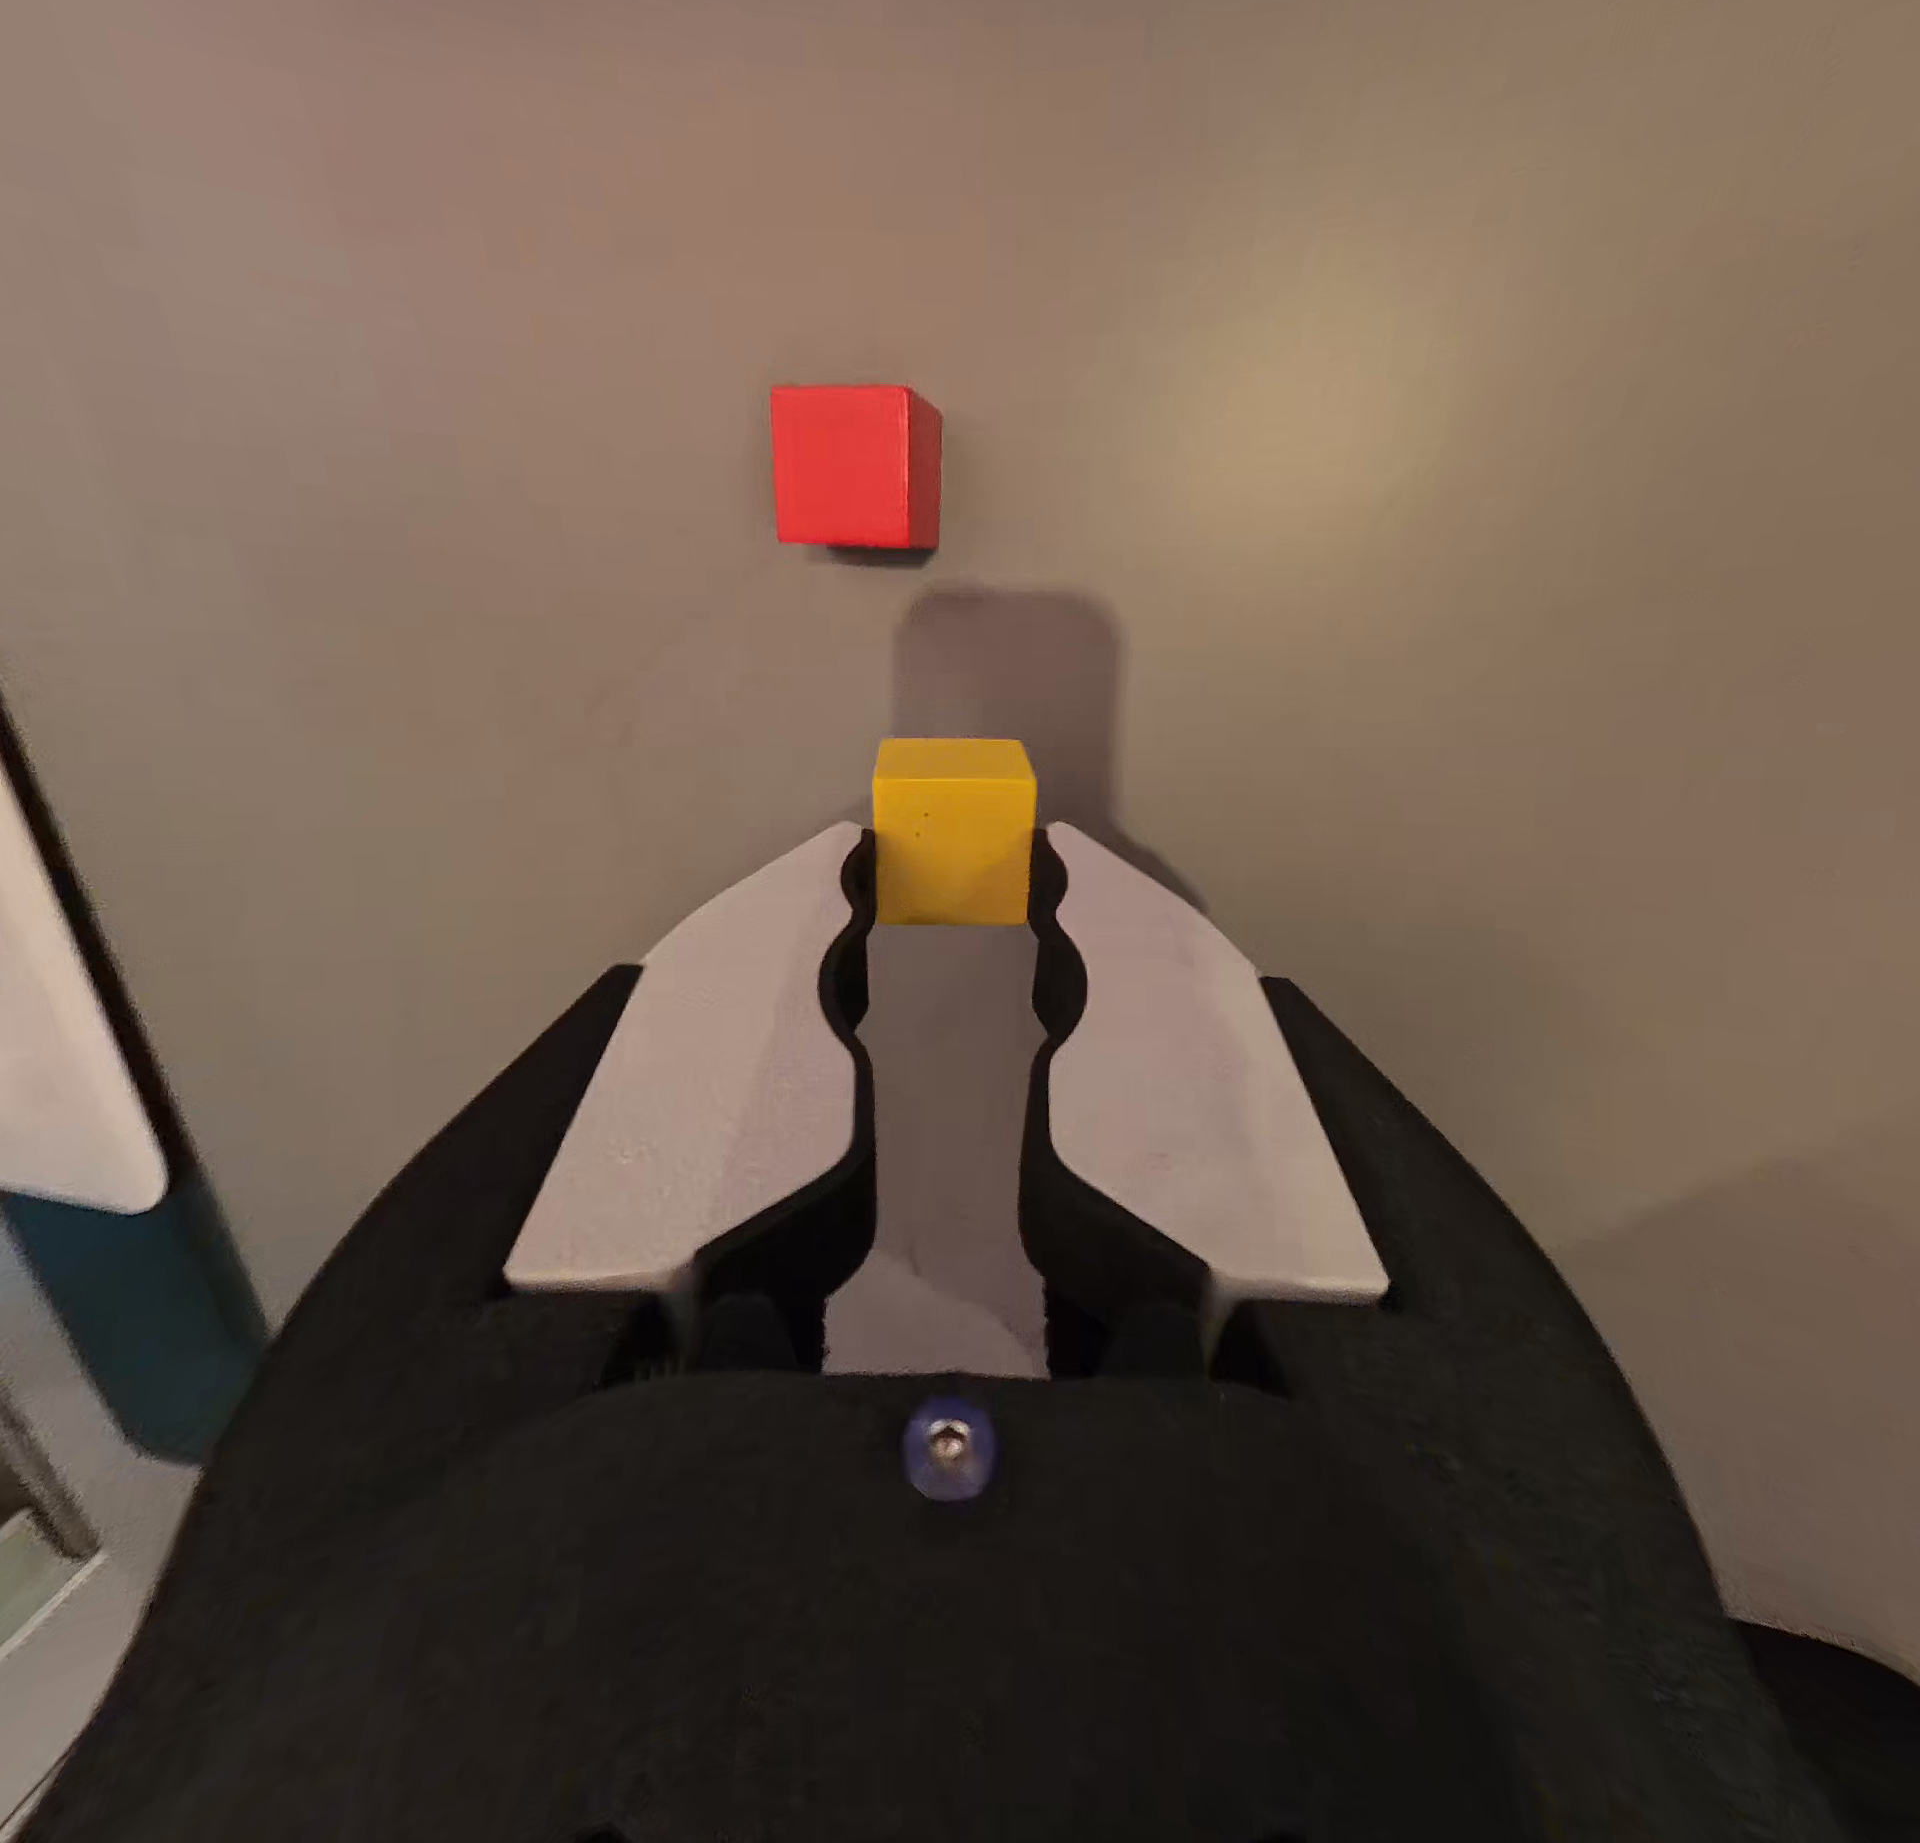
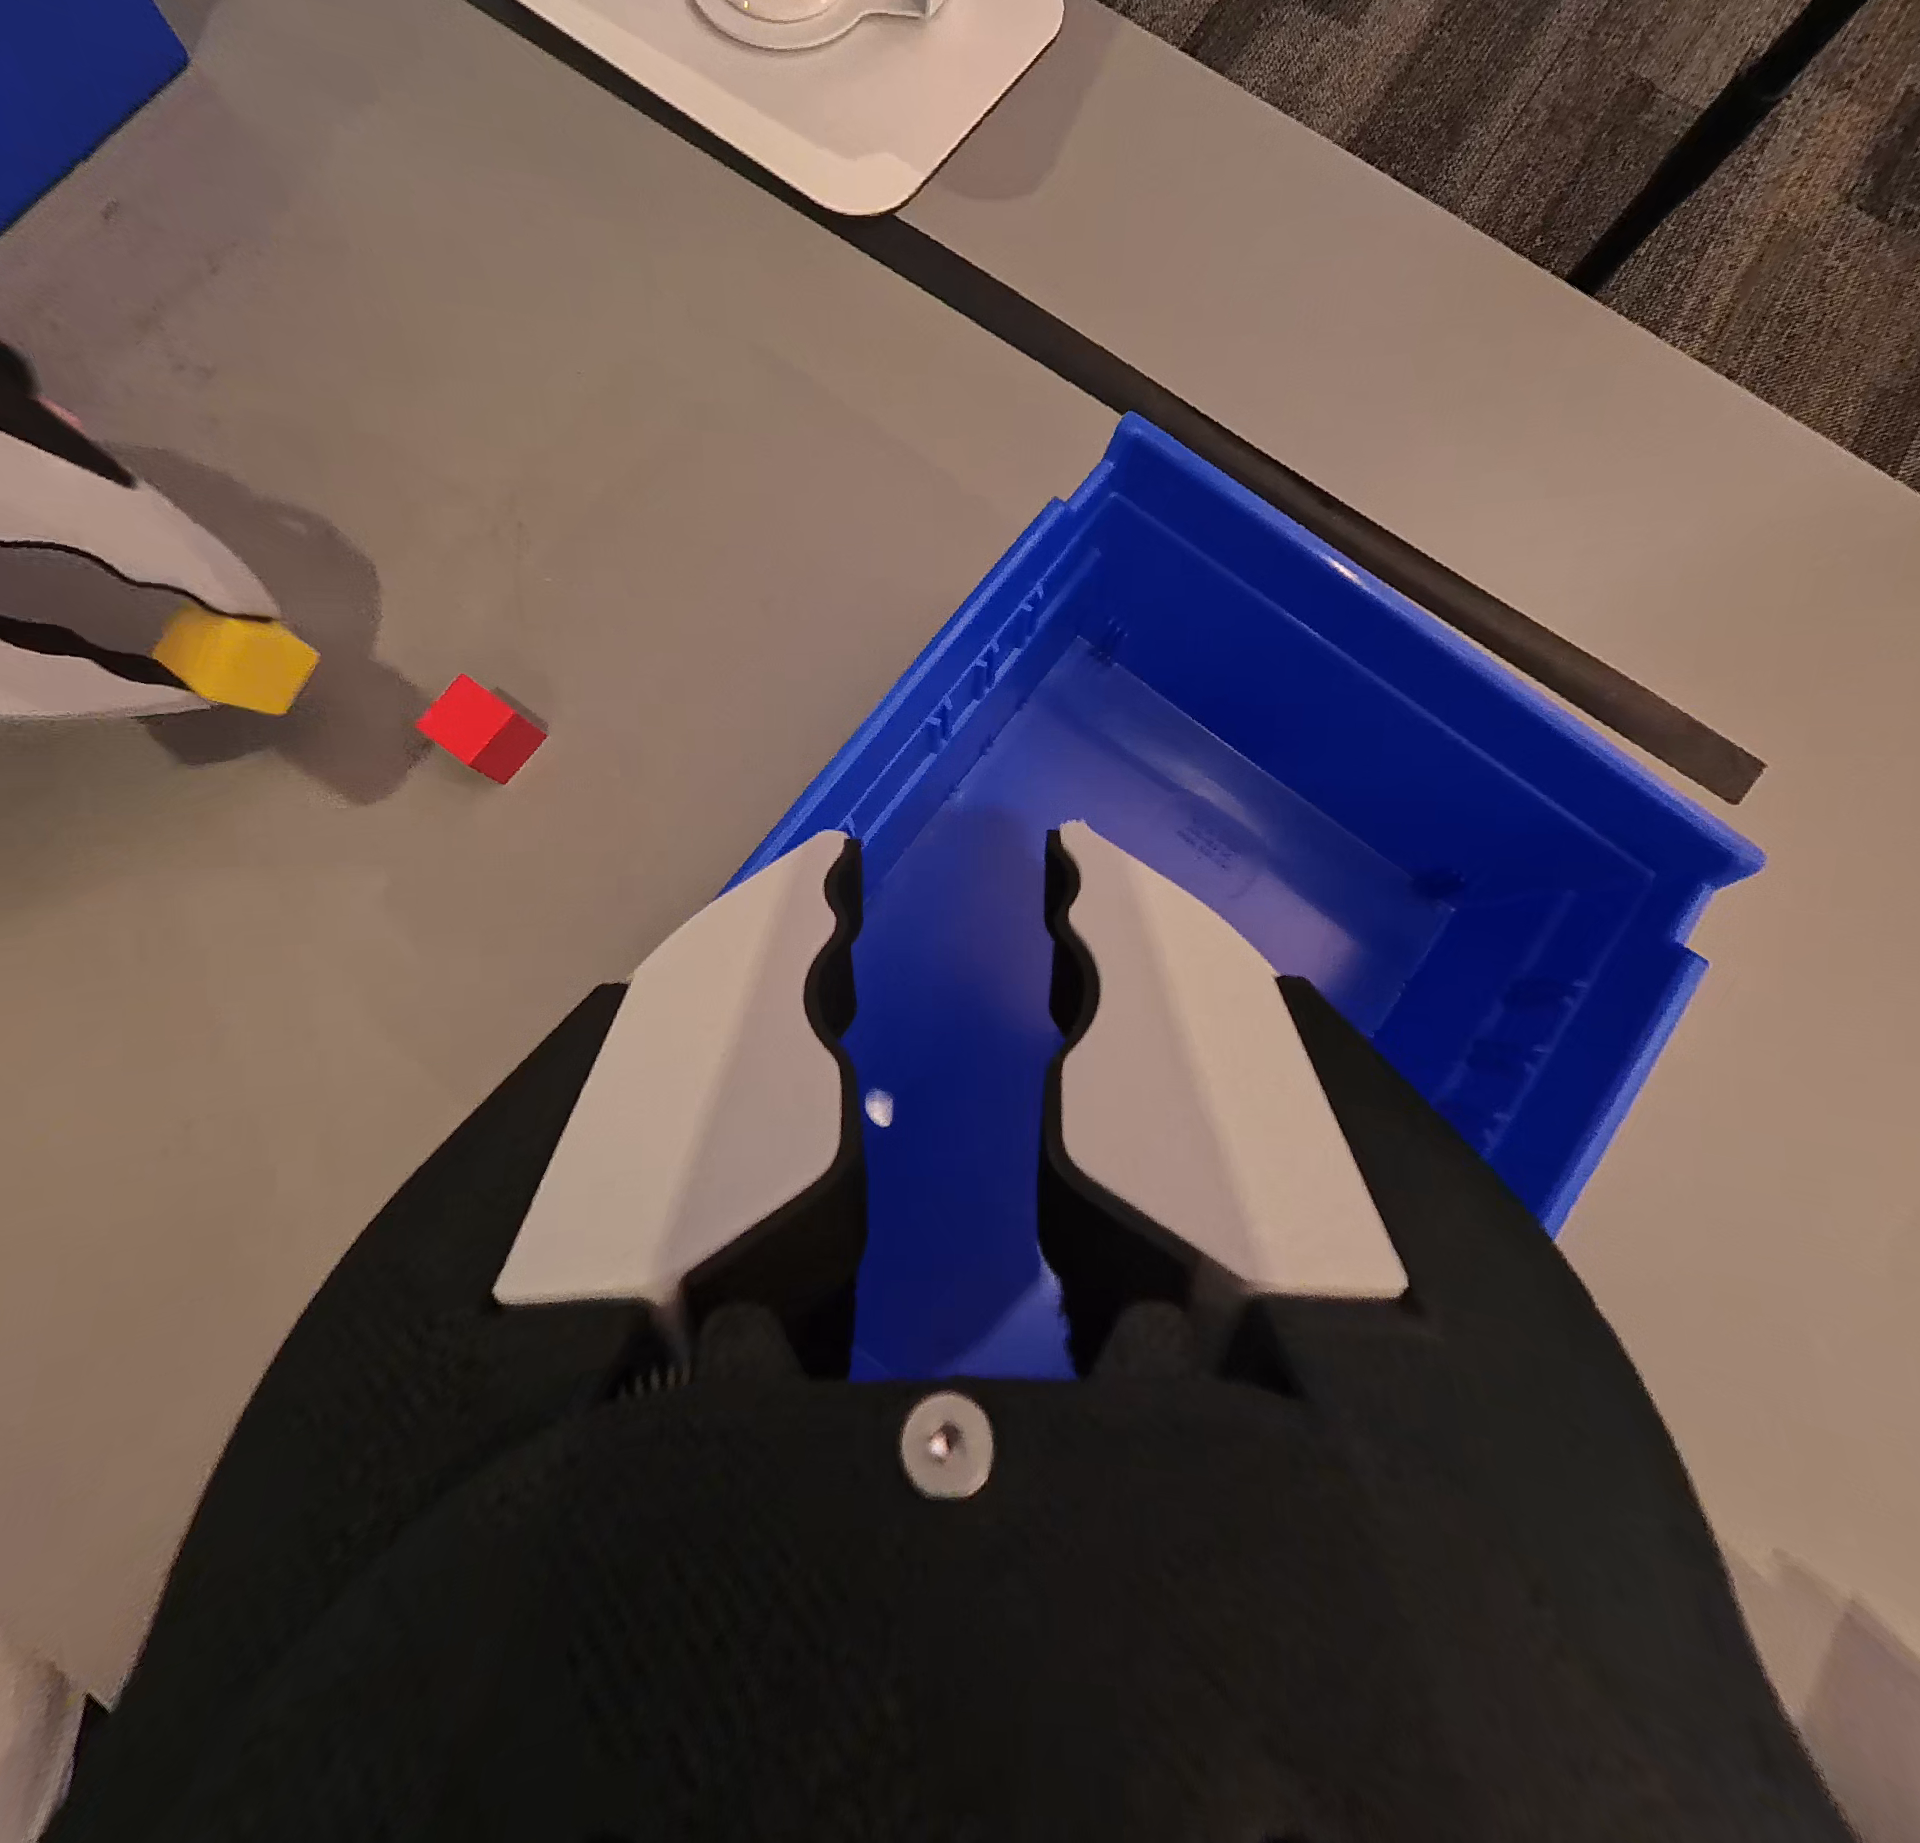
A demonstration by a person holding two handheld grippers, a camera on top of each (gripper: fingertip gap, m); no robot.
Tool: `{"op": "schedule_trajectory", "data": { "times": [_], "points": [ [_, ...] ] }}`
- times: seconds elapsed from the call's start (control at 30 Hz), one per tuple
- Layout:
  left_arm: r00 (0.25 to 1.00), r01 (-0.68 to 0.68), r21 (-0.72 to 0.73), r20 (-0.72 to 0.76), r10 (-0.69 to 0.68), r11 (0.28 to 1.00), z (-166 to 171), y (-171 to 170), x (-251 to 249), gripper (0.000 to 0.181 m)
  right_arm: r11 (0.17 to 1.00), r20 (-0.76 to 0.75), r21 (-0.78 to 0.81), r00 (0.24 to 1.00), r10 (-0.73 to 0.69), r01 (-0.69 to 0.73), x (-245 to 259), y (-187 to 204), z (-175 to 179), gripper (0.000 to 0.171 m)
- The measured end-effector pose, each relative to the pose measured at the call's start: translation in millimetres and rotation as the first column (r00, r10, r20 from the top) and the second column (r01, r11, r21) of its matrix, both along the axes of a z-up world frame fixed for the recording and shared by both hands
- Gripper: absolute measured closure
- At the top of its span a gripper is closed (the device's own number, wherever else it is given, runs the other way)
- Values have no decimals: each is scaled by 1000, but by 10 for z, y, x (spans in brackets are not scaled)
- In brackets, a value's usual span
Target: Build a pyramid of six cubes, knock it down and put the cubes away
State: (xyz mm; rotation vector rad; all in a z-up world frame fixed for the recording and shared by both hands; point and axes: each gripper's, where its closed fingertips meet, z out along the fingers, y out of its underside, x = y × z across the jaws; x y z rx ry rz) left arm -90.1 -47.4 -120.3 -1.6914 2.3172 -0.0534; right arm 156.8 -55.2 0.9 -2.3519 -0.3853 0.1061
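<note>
Two cubes show on the grey bench (image 1: 1455, 443). One, the yellow cube (image 1: 954, 837), is pinched between the tips of the left claw (image 1: 954, 848); the red cube (image 1: 854, 465) sits ahead of that claw, apart from it. Over the blue bin (image 2: 1455, 671), the right claw (image 2: 951, 848) hangs released, holding nothing.

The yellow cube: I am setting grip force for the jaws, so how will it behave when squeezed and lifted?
The yellow cube looks rigid, with crisp edges between the left gripper jaws, so it probably won't deform. Its glossy faces may slip under a light squeeze. Flat sides mean it should not roll on the table.
</note>
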Motion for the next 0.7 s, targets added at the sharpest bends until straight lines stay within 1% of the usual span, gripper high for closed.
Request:
{"op": "schedule_trajectory", "data": {
  "times": [0.13, 0.2, 0.27, 0.4, 0.53, 0.7],
  "points": [
    [1000, 4, -120, 2, -4, 993, -77, 34, 136, 153, 1000, -1, -7, 1000, 8, -8, -16, 6, -18, 136],
    [999, 29, -139, -23, -32, 990, -126, 78, 148, 153, 1000, 0, -13, 1000, 10, -10, -15, 11, -35, 135],
    [998, 17, -147, -50, -24, 989, -182, 138, 162, 153, 1000, -1, -18, 1000, 13, -13, -15, 14, -46, 136],
    [999, 2, -200, -48, -12, 980, -248, 140, 242, 153, 1000, -2, -17, 1000, 13, -13, 1, 11, -39, 136],
    [999, 9, -216, -46, -20, 976, -279, 140, 278, 153, 1000, -11, -10, 1000, 10, -10, 20, 9, -25, 136],
    [997, 15, -187, -70, -29, 982, -320, 175, 284, 153, 1000, -15, -20, 1000, 9, -9, 37, -1, -52, 136]
  ]
}}
